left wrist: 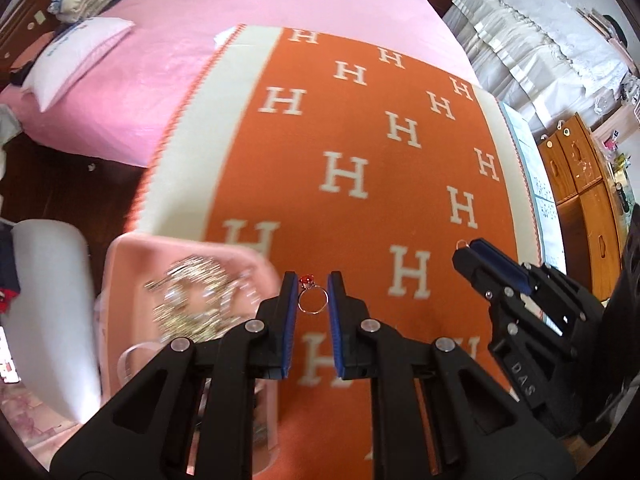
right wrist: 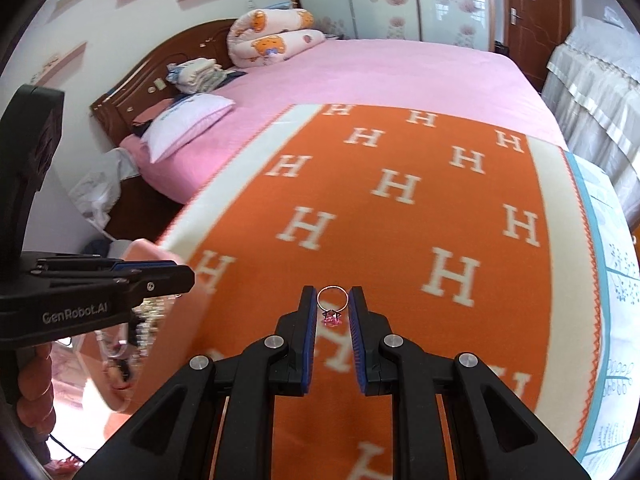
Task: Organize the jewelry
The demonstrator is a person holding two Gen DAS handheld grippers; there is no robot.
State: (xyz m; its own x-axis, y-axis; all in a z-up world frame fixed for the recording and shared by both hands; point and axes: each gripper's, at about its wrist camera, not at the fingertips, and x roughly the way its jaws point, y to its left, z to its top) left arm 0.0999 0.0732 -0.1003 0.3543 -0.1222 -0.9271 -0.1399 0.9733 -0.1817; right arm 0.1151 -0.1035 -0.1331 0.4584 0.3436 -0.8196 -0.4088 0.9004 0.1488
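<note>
Both hand-held grippers were pointed steeply downward over an orange blanket (left wrist: 360, 208) woven with cream letter shapes and bordered by a cream band with zigzag orange stitching.

At the left, a pale pink tray (left wrist: 120, 264) with rounded corners was seen on the blanket's near-left edge; blurred glittering jewelry (left wrist: 192, 296), silvery and gold-toned, was heaped inside it.

The left gripper (left wrist: 313, 294) was held above the blanket just beside the tray, its black jointed arms ending in blue ribbed pads. Its jaws were drawn narrow and were pressed against the two sides of a thin silver ring with a red stone (left wrist: 312, 298), the stone at the far end. In the right wrist view this gripper (right wrist: 176, 276) was seen side-on at the left edge, with fingers of a hand (right wrist: 38, 392) wrapped around its handle.

Farther right, the right gripper (right wrist: 331, 306) was held likewise over the blanket, jaws narrow and clamped on a thin ring with a pink faceted stone (right wrist: 332, 308), the stone turned toward the camera. In the left wrist view only a small loop of that ring was visible at its fingertips (left wrist: 466, 250).

A pink bedspread (right wrist: 380, 76) was spread beyond the blanket.
</note>
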